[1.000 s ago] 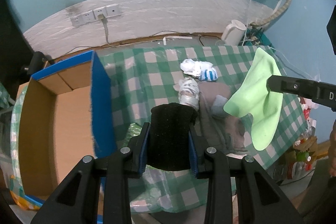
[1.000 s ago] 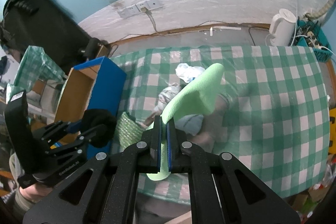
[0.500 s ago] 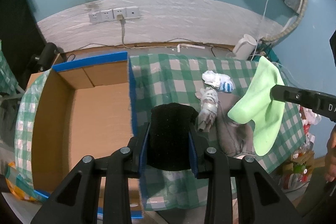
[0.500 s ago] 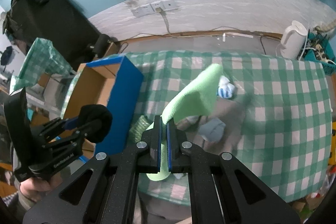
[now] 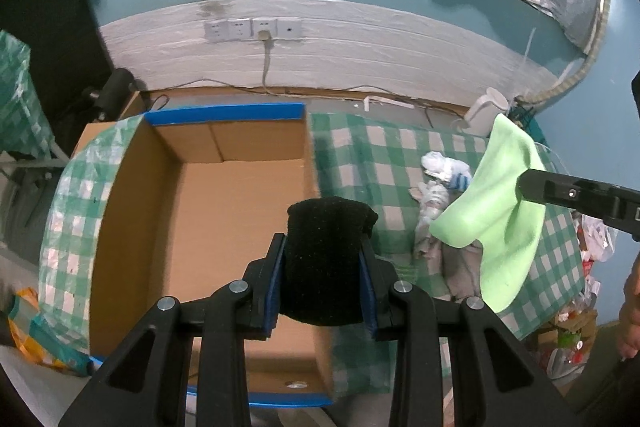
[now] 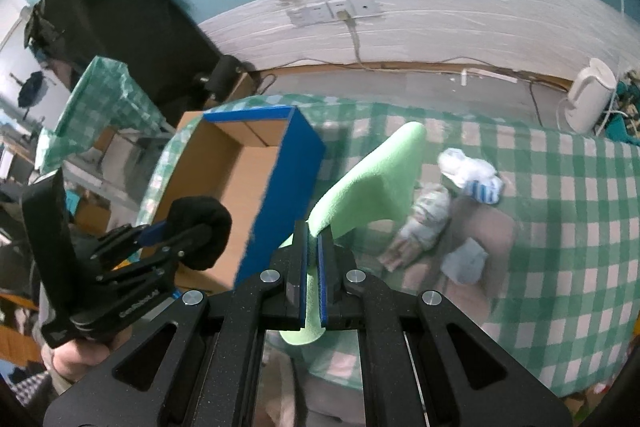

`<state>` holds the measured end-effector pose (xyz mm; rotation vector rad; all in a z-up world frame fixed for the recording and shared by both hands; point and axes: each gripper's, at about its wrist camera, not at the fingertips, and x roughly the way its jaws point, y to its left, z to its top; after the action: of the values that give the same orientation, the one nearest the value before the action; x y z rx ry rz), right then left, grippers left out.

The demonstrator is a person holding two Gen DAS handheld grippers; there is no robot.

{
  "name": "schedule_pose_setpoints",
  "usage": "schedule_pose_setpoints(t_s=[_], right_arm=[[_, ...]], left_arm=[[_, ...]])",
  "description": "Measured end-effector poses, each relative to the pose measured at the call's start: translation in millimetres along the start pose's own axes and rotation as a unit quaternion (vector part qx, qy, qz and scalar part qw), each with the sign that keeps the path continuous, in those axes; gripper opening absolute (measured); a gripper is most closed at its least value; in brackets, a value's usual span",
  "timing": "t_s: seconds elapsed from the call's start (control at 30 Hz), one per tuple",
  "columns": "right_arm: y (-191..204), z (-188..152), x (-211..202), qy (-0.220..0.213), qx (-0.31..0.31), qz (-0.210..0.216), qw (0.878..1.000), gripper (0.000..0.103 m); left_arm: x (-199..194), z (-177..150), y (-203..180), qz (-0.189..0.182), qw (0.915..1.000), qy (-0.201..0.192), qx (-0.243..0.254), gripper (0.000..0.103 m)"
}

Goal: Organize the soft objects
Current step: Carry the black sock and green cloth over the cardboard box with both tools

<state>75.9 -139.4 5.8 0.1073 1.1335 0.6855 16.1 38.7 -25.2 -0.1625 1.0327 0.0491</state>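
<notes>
A table draped in a green-and-white checked tablecloth (image 6: 560, 227) with a glossy plastic sheen fills the lower part of both views. At its left end sits an open cardboard box (image 5: 224, 211), rectangular, with plain brown corrugated walls inside and blue outer faces and rim; its floor is bare brown card.

The left gripper (image 5: 323, 263), black with blue pads, is clamped on a rolled black sock (image 5: 326, 259), a fuzzy, rounded bundle that bulges above the fingers. In the left wrist view the bundle hangs over the box's right wall, above the interior; the right wrist view shows the same bundle (image 6: 202, 233) held above the open box.

The right gripper (image 6: 313, 259) is closed tight on a light green sock (image 6: 372, 187) of smooth, fleecy knit. The sock drapes limply on both sides of the pads, one end rising forward, the other hanging below. It is held in the air above the table, to the right of the box (image 6: 248, 183).

On the cloth lies a flat grey-brown fabric piece (image 6: 492, 235), and on or beside it a crumpled pale patterned sock (image 6: 424, 215), a white sock bundle with blue stripes (image 6: 476, 179) and a small pale blue folded piece (image 6: 464, 261).

A white electric kettle (image 6: 588, 95) stands beyond the table's far right corner.
</notes>
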Motion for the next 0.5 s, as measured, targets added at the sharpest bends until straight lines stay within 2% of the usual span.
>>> schedule_pose_setpoints(t_s=[0.5], right_arm=[[60.0, 11.4, 46.5, 0.032, -0.039, 0.021, 0.998, 0.004]], left_arm=[[1.2, -9.0, 66.1, 0.017, 0.9984, 0.005, -0.054, 0.033]])
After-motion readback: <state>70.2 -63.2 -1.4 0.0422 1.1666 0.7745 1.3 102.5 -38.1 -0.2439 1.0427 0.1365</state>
